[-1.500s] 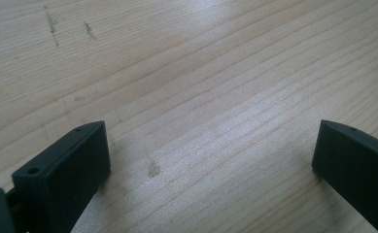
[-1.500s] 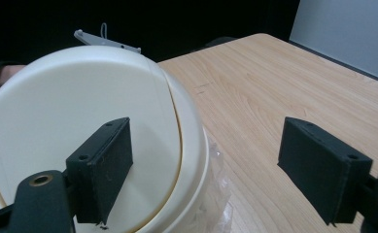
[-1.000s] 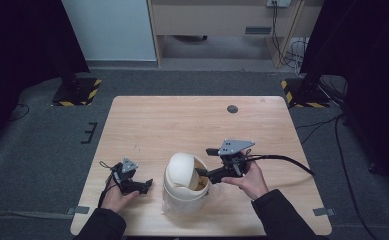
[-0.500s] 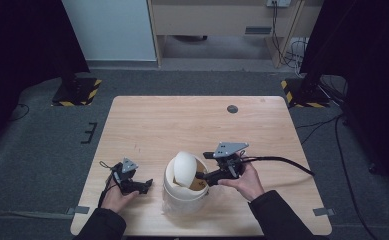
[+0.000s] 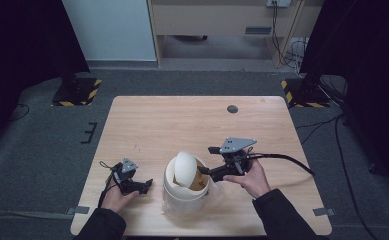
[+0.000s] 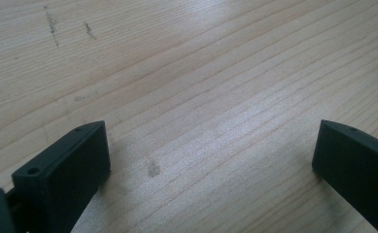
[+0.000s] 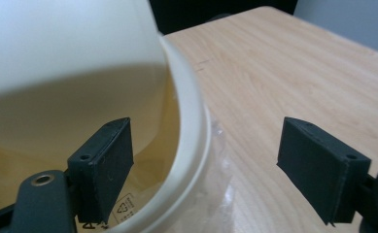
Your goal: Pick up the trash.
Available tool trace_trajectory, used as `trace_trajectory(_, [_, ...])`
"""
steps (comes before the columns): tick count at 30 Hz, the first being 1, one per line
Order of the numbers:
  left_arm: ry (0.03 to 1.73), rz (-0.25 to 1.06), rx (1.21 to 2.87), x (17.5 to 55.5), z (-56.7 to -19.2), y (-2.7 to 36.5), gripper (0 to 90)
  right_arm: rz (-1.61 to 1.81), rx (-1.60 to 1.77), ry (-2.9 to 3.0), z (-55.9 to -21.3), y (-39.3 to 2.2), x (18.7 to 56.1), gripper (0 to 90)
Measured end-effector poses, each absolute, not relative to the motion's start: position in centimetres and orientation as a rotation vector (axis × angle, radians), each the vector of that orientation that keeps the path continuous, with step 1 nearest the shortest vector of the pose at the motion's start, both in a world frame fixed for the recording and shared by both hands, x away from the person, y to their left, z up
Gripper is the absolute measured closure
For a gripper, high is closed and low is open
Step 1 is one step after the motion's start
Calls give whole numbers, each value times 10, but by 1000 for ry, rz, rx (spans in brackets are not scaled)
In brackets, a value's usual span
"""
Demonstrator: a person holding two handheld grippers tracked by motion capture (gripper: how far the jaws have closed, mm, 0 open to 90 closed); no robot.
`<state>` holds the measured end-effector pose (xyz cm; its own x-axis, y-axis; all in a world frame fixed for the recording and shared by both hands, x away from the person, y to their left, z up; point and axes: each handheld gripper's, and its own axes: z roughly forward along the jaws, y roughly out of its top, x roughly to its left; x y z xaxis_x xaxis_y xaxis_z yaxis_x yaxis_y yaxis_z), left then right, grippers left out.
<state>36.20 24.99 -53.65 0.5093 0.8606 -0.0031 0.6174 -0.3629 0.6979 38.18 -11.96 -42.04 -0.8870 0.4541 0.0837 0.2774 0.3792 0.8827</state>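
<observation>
My right tongs point(image 7: 203, 170) stood spread, one jaw inside the white bucket's point(image 5: 186, 192) rim point(image 7: 189, 145), the other outside. My left tongs point(image 6: 211, 160) rested spread over bare table point(image 5: 172, 125), just left of the bucket, near the front edge.

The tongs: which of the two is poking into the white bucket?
The right tongs. They straddle the white bucket rim, one jaw inside and one outside, open. The left tongs lie apart on the bare table.
</observation>
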Motion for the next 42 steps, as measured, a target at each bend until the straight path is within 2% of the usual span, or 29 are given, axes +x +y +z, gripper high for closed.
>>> trace_trajectory(10, [1203, 485, 2106, 362, -536, 250, 0, 1552, 732, 2349, -408, -148, 391, 210])
trace_trajectory(17, [1203, 486, 2106, 362, -536, 250, 0, 1464, 810, 2292, -412, -169, 400, 228])
trace_trajectory(35, [1203, 487, 2107, 362, -536, 250, 0, 1135, 1049, 2274, -461, -210, 425, 257])
trace_trajectory(42, [1203, 487, 2107, 362, -536, 250, 0, 1038, 1064, 2311, -477, -214, 430, 264])
